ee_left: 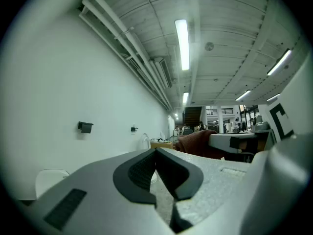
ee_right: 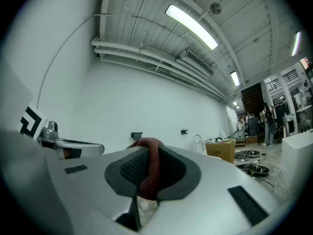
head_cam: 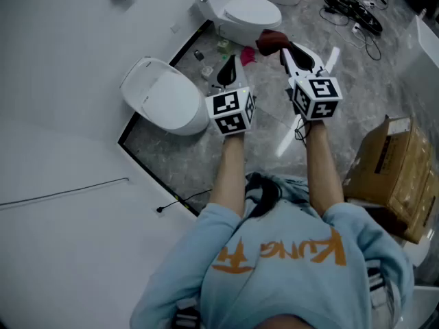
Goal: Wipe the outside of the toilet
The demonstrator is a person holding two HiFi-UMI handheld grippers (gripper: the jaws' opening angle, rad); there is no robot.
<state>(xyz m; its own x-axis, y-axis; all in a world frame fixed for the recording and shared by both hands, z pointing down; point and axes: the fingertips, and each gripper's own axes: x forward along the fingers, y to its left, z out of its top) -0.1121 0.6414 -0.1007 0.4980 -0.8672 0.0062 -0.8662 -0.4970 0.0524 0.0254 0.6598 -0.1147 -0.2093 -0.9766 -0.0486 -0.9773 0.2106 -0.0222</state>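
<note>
While the white toilet [head_cam: 164,98] stands lid-down, a dark red cloth [ee_right: 146,142] is pinched in the right tongs [ee_right: 147,155]; the left tongs [ee_left: 156,153] are closed, empty.

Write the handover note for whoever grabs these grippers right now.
Left gripper: jaws shut, empty, held in the air.
Right gripper: shut on the red cloth, also raised.
Two white toilets stand ahead: the near toilet at left, the far toilet beyond it.
Done: cloth in hand; it appears clear of both toilets.
Left: bring the cloth to a toilet's outside and wipe.
</note>
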